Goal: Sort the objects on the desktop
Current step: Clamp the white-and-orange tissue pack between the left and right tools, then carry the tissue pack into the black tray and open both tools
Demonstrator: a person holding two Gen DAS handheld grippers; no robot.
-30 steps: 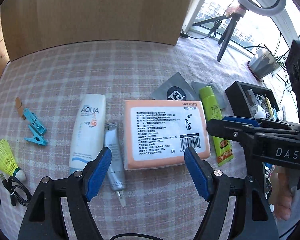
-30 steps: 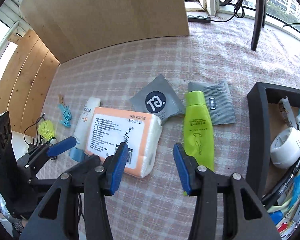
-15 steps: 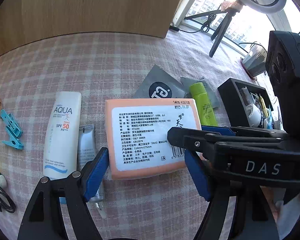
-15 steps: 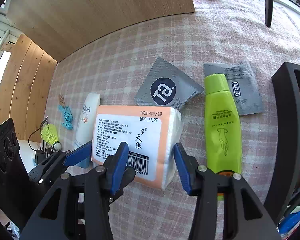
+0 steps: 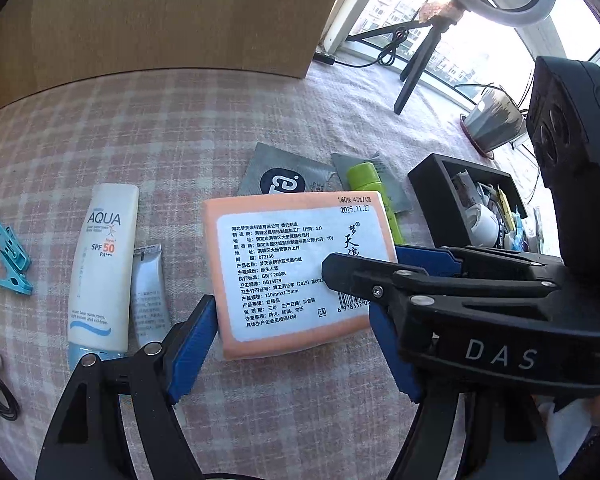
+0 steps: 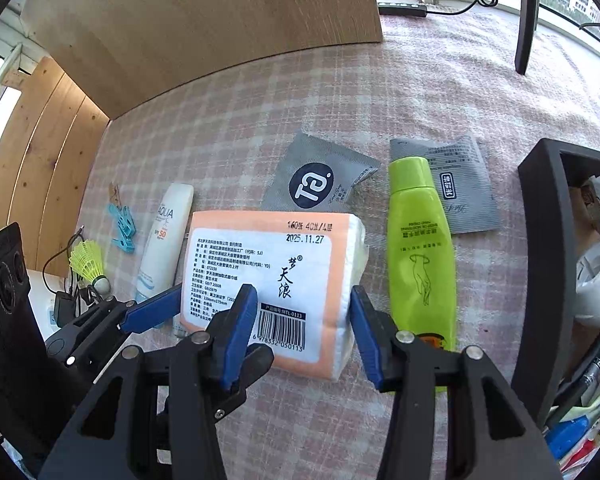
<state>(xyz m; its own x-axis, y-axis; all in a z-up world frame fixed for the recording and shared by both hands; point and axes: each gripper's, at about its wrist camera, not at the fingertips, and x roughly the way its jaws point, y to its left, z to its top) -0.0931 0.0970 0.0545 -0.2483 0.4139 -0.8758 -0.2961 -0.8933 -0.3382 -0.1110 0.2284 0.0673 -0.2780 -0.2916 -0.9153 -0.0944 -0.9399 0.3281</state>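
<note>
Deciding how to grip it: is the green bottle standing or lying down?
Lying down. The green bottle rests flat on the checked tablecloth, cap pointing away, partly over a grey sachet.

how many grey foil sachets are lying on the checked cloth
2. One with a round dark logo lies just behind the orange tissue pack. The other lies partly under the green bottle, near the black organiser box. More may be hidden.

both tongs, left tongs [image 5: 292,344], right tongs [image 6: 300,330], now closer around tissue pack [image 6: 268,280]
</note>
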